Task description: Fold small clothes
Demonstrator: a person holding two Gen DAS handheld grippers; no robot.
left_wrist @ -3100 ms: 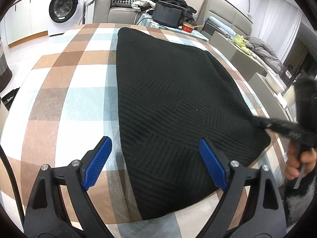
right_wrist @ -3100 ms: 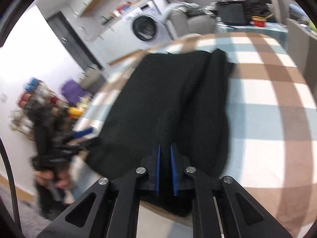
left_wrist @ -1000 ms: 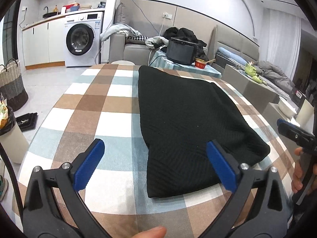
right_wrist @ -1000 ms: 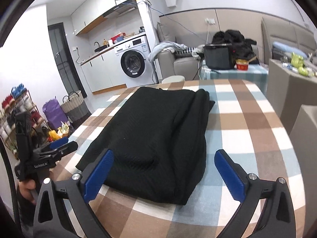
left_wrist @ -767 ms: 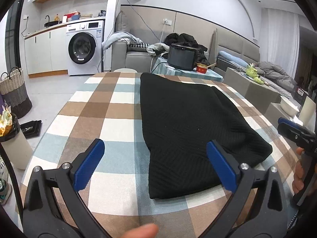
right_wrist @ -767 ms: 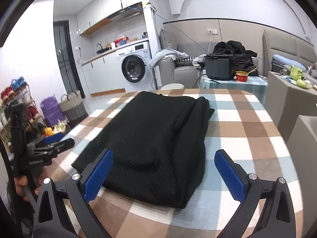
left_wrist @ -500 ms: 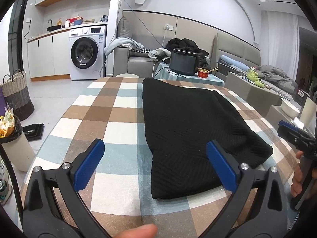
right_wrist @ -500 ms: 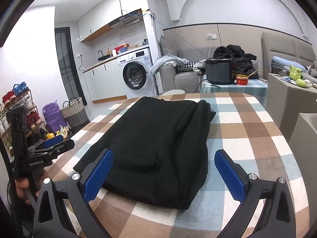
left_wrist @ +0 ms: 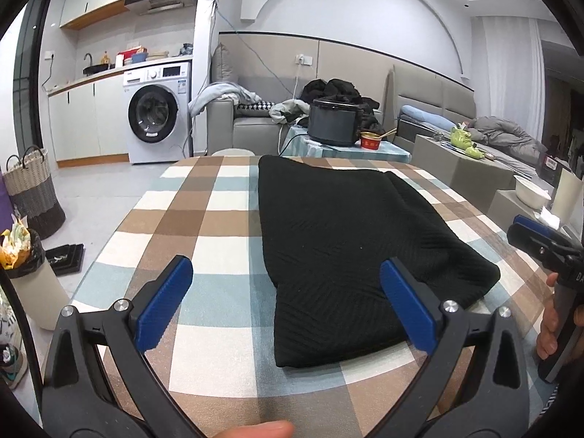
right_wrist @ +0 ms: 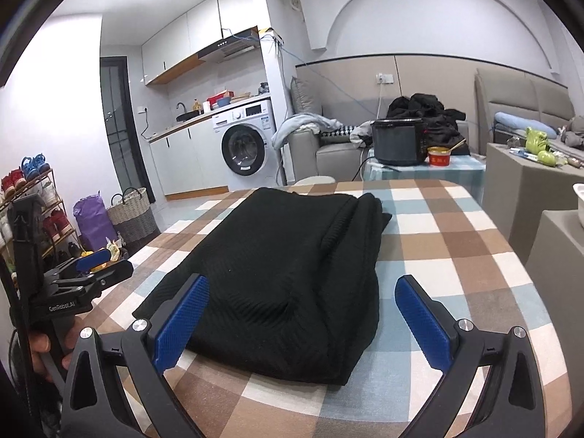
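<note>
I hold both pairs of tongs back from the black knit garment [left_wrist: 350,241], above the near end of the bench [left_wrist: 204,226]. My left tongs [left_wrist: 288,299] stand wide apart with nothing between the blue pads, and my right tongs [right_wrist: 303,323] are spread just as wide and just as empty.

The garment lies lengthwise down the middle of the checked bench, already doubled into a long flat slab. In the right wrist view its right side shows a thick rolled fold, and the near end bulges a little where the layers stack.

My guess is that the lengthwise folding is finished and I am between grasps. What remains looks like a crosswise fold, near end carried over toward the far end. That calls for each pair of tongs to drop onto a near corner of the garment, one on either side, and pinch through all the layers, not just the top one.

Room is good. Bare checked cloth lies on both sides of the garment, and a strip of it lies between the garment's near hem and the bench edge. The garment's far end comes close to the far edge of the bench, so a fold carried that way should land short of it. Nothing else sits on the bench near the garment.
</note>
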